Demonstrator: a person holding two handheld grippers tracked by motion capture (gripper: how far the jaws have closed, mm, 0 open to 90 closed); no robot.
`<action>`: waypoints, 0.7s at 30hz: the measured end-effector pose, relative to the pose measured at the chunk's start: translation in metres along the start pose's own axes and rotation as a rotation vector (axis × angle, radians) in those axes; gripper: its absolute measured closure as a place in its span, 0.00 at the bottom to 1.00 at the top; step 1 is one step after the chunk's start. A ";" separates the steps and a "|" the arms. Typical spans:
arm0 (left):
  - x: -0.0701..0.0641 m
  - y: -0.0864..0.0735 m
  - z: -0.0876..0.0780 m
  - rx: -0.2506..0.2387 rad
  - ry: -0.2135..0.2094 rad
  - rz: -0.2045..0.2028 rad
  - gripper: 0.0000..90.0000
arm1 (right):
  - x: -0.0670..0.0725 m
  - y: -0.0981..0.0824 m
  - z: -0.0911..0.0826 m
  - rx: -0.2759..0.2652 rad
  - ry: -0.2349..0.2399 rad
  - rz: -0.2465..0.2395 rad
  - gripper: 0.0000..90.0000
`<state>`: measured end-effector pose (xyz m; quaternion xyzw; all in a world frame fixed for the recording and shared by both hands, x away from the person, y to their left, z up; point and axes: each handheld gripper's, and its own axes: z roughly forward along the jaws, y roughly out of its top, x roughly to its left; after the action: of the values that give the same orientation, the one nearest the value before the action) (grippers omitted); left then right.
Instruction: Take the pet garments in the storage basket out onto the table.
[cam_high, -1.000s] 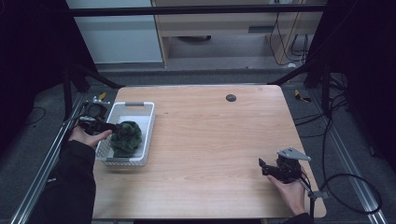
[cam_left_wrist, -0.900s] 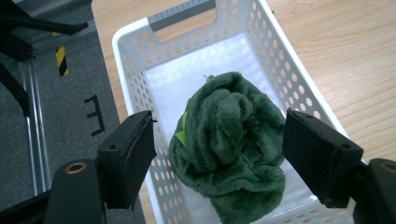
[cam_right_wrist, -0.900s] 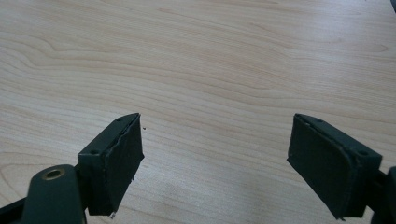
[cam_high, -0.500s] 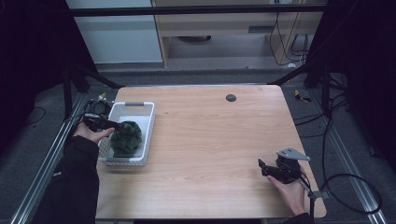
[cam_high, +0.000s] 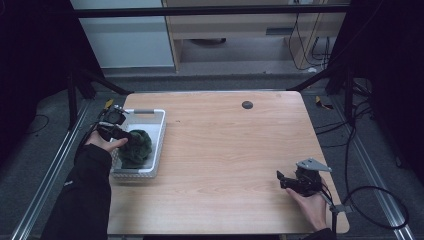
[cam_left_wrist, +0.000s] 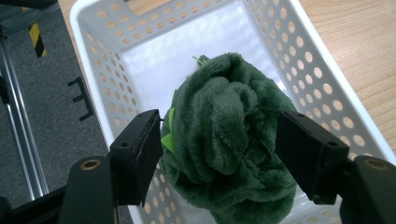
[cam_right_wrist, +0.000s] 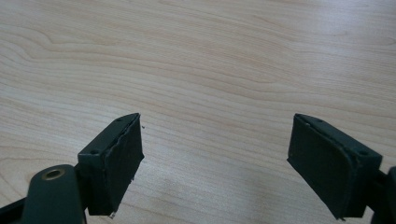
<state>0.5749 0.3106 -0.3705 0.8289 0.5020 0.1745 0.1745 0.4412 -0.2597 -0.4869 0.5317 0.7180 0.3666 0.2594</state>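
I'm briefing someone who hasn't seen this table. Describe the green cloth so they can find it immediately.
Start at the wooden table and go to its left edge, where a white perforated basket sits. The green cloth lies bunched inside it, between the fingers of the left gripper. It is the dark, plush, crumpled thing among hard, pale surfaces.

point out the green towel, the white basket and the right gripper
green towel (cam_left_wrist: 229, 140), left gripper view, middle of its bunched folds
white basket (cam_left_wrist: 322, 79), left gripper view, perforated side wall
right gripper (cam_right_wrist: 215, 168), right gripper view, midway between fingertips

The green cloth hides the basket floor beneath it, its lower edge cut off.
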 end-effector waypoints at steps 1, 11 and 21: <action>0.000 -0.001 0.001 -0.005 -0.006 0.000 0.35 | 0.000 0.000 0.000 0.000 0.001 0.001 0.20; 0.002 -0.004 0.016 0.023 -0.024 -0.001 0.38 | 0.002 0.001 0.000 0.004 0.004 -0.003 0.20; 0.002 -0.003 0.026 0.058 -0.025 0.008 0.43 | 0.001 0.000 0.001 0.013 0.001 -0.007 0.19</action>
<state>0.5853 0.3104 -0.3948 0.8378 0.5012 0.1500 0.1560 0.4418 -0.2585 -0.4878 0.5305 0.7226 0.3612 0.2568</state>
